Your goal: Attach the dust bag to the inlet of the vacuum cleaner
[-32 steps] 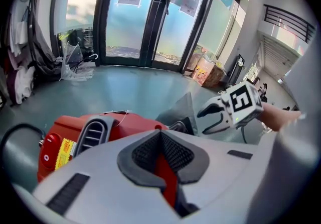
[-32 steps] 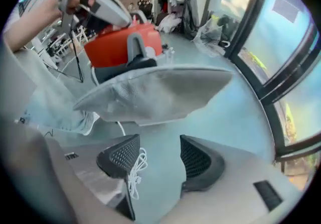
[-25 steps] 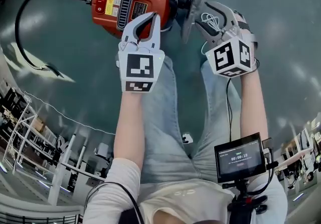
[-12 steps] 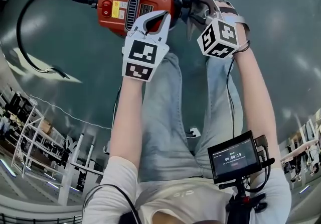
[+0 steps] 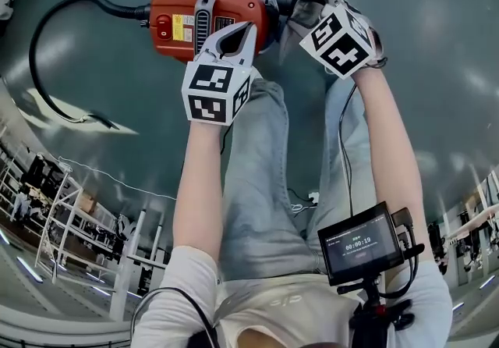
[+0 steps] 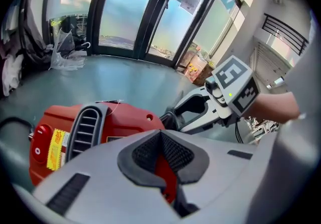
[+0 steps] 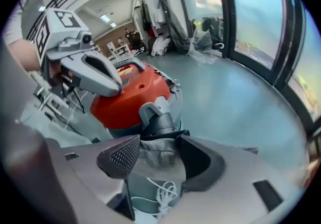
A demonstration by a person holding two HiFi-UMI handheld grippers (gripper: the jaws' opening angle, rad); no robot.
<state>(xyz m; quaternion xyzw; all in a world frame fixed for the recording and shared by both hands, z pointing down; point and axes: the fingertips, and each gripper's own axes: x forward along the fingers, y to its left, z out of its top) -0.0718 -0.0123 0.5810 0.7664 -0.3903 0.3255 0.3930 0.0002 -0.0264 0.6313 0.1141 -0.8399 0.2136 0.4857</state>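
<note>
1. Right gripper (image 7: 159, 151) jaws gripped the grey mesh bag (image 7: 150, 160), its white cord (image 7: 161, 190) lying behind them.
2. The bag's mouth pointed ahead along the jaws, at the black inlet (image 7: 159, 123).
3. Left gripper (image 6: 161, 135) jaws were closed together, the red vacuum (image 6: 120, 125) just beyond them.

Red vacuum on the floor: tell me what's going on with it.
A person with a gripper in each hand is fitting a grey dust bag onto the red vacuum cleaner. The right gripper has its jaws closed on the bag's mouth and holds it right at the black inlet; whether it is seated cannot be told. The left gripper, jaws shut and empty, is over the red body.
</note>
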